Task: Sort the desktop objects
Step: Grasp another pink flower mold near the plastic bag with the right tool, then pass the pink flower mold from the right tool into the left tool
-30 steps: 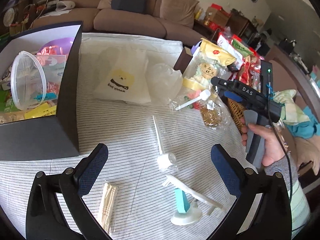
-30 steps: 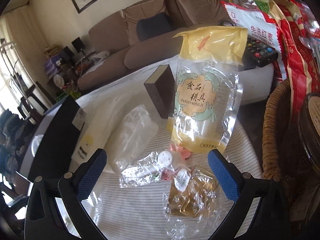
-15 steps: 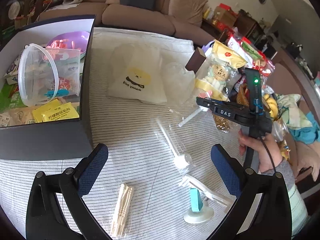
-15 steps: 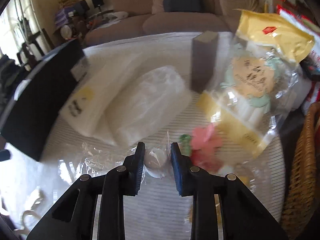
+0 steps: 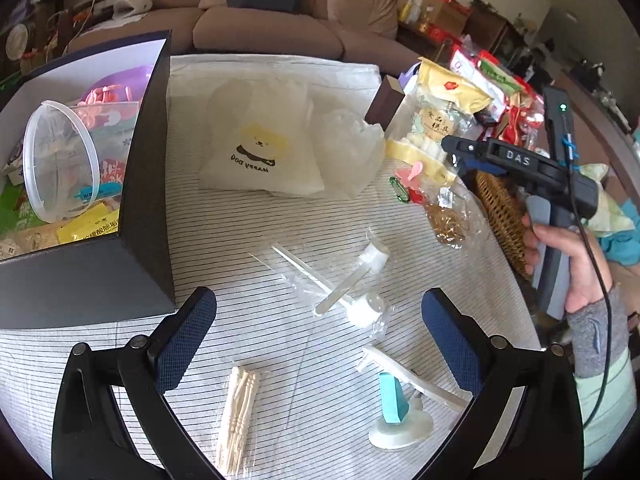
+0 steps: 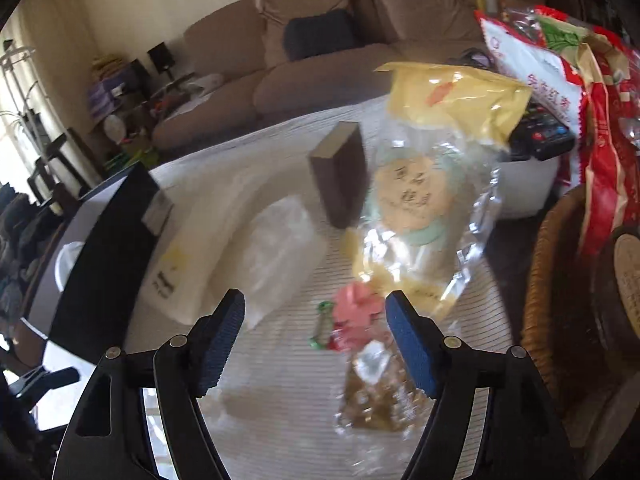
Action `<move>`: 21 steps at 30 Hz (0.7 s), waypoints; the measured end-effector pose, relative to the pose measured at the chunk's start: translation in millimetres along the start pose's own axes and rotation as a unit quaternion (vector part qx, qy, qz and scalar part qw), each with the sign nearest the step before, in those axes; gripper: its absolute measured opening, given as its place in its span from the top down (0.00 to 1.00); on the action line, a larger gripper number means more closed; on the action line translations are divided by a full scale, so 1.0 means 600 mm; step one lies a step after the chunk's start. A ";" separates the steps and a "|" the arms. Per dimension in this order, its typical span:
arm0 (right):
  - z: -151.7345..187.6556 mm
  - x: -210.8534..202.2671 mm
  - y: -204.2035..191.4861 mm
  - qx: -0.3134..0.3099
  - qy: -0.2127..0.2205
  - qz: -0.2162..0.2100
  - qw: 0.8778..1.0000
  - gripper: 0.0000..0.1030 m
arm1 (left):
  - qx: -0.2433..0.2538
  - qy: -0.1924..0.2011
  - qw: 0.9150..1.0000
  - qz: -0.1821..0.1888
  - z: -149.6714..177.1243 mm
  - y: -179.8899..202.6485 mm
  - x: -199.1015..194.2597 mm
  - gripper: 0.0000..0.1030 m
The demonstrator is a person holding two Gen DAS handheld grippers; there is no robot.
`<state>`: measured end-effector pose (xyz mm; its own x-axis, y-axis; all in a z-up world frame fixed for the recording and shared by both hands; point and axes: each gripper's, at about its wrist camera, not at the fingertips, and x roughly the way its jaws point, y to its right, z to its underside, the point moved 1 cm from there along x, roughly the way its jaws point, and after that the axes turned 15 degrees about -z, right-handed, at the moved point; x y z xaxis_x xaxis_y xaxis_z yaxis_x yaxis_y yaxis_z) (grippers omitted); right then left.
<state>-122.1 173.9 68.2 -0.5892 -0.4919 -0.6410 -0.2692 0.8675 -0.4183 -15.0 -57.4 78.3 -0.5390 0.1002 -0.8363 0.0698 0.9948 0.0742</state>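
The left gripper [image 5: 318, 332] has glossy black arms studded with round silver screws and fingers [image 5: 185, 334] padded in textured dark blue. The right gripper [image 5: 450, 152] is black with a grey handle, white "DAS" lettering, a green light and a black cable [image 5: 592, 240]. The hand [image 5: 568, 256] on it wears a grey cuff over a pale green sleeve [image 5: 608, 408].

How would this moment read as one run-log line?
left gripper: open, empty | right gripper: jaws just opening, empty | wrapped pump: on striped cloth

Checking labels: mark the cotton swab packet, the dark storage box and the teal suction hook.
cotton swab packet [image 5: 237, 414], left wrist view, mid-bundle.
dark storage box [image 5: 146, 184], left wrist view, outer side wall.
teal suction hook [image 5: 390, 398], left wrist view, teal upright.
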 end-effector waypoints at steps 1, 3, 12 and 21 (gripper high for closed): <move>-0.005 0.011 0.009 -0.002 -0.007 0.008 1.000 0.32 | 0.005 0.002 1.000 -0.002 0.000 0.004 -0.001 0.00; -0.010 0.042 0.015 -0.024 -0.033 0.038 0.998 0.37 | 0.015 0.005 1.000 -0.008 0.001 0.010 -0.003 0.00; 0.008 0.169 0.020 -0.082 -0.120 0.112 0.983 0.80 | 0.026 0.006 0.999 -0.028 0.001 0.012 0.000 0.00; -0.005 0.112 0.011 -0.013 -0.080 0.022 0.996 0.96 | 0.000 0.000 1.000 -0.008 -0.006 -0.010 -0.004 0.00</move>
<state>-165.6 146.6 24.0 -0.4726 -0.4563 -0.7539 -0.2659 0.8895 -0.3717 -17.4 -63.7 81.7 -0.5408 0.0839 -0.8369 0.0606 0.9963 0.0607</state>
